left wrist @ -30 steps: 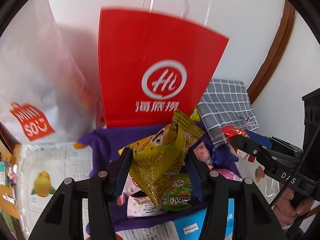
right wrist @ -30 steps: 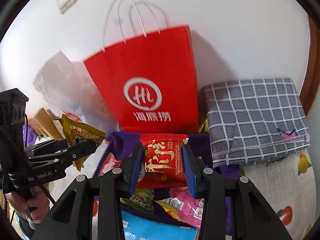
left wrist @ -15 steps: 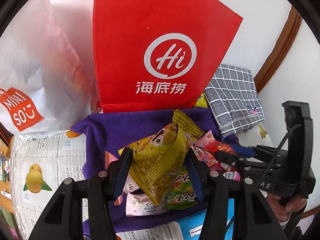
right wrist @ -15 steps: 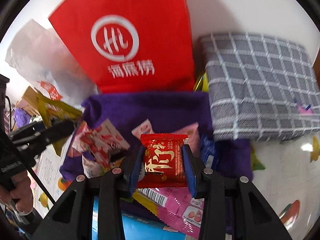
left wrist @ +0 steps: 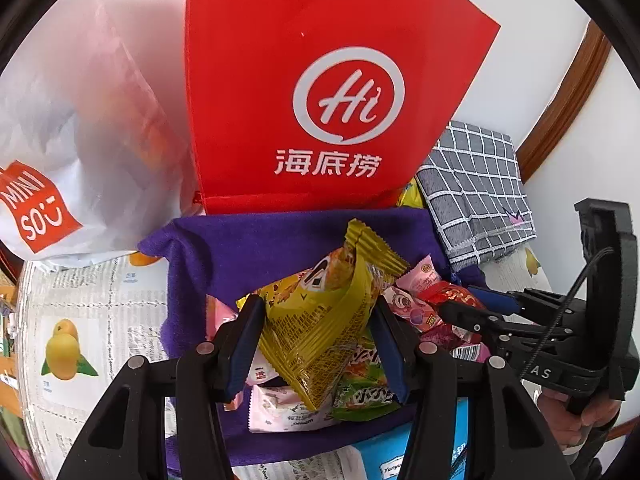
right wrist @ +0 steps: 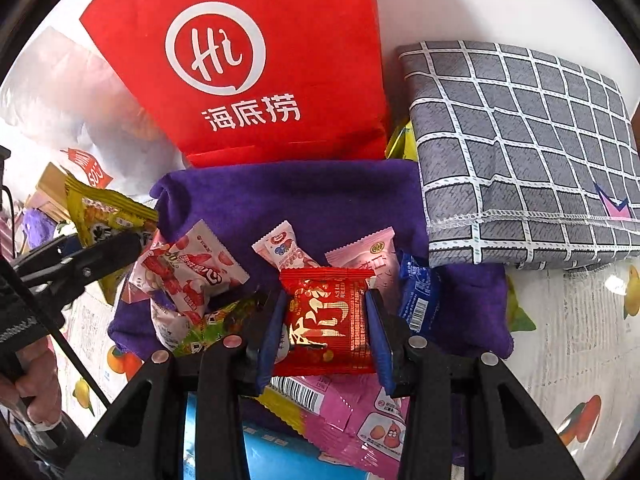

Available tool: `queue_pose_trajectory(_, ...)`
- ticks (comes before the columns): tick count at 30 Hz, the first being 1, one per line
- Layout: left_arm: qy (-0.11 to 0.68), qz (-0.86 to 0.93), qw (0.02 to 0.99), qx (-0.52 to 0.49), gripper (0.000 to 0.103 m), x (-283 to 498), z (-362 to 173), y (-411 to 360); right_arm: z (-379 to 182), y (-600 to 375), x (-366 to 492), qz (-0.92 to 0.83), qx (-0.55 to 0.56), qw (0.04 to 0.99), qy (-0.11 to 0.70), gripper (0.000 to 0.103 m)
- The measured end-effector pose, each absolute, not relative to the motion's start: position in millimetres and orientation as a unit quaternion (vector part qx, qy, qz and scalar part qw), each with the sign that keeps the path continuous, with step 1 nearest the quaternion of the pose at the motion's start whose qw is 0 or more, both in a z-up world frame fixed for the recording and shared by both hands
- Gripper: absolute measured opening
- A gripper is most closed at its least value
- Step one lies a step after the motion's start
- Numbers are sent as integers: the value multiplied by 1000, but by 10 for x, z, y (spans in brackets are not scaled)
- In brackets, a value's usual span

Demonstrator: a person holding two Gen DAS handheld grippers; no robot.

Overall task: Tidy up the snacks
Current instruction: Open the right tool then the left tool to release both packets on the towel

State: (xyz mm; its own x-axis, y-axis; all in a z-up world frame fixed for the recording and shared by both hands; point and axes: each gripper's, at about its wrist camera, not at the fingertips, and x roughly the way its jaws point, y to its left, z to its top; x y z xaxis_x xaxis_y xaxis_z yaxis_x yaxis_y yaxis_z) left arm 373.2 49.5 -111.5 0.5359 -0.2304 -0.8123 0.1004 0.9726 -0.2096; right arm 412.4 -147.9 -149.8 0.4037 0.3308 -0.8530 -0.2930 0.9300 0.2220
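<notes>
A: Left gripper (left wrist: 316,340) is clamped on the yellow-green snack packet (left wrist: 320,320), holding it over the heap on the purple cloth (left wrist: 280,240), nearer its front edge.

B: And the right gripper (right wrist: 326,320) has the red packet (right wrist: 326,316) pinched between its blue pads, low over the same pile, toward the cloth's front edge.

A: So both packets look set to be laid down, I'd say.

B: Agreed. Next comes letting go cleanly, without nudging the pink sachets (right wrist: 360,256) or the blue one (right wrist: 416,296) just beside.

A: The red paper bag (left wrist: 320,100) stands at the cloth's far edge.
</notes>
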Motion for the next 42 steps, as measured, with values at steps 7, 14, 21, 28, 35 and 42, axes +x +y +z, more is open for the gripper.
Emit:
queue_pose_trajectory(7,479,-100,870,-66,52,3743,-1171,412,-1409,-1536,4074,182,19,844,505,44)
queue_pose_trajectory(14,476,-110,870,-63,52,3745,-1182,348,-1236,-1636,3990,182,29,855,485,45)
queue_pose_trajectory(21,483,-117,866,-52,52,3765,-1227,266,-1108,-1724,3934,173,30,867,467,48)
queue_pose_trajectory(28,491,-114,863,-40,53,3782,-1275,229,-1074,-1780,3936,166,36,869,465,48)
queue_pose_trajectory(35,498,-109,859,-39,53,3786,-1317,225,-1043,-1757,3908,170,32,870,461,49)
queue_pose_trajectory(42,502,-106,857,-40,53,3806,-1331,228,-1056,-1742,3910,165,22,871,462,49)
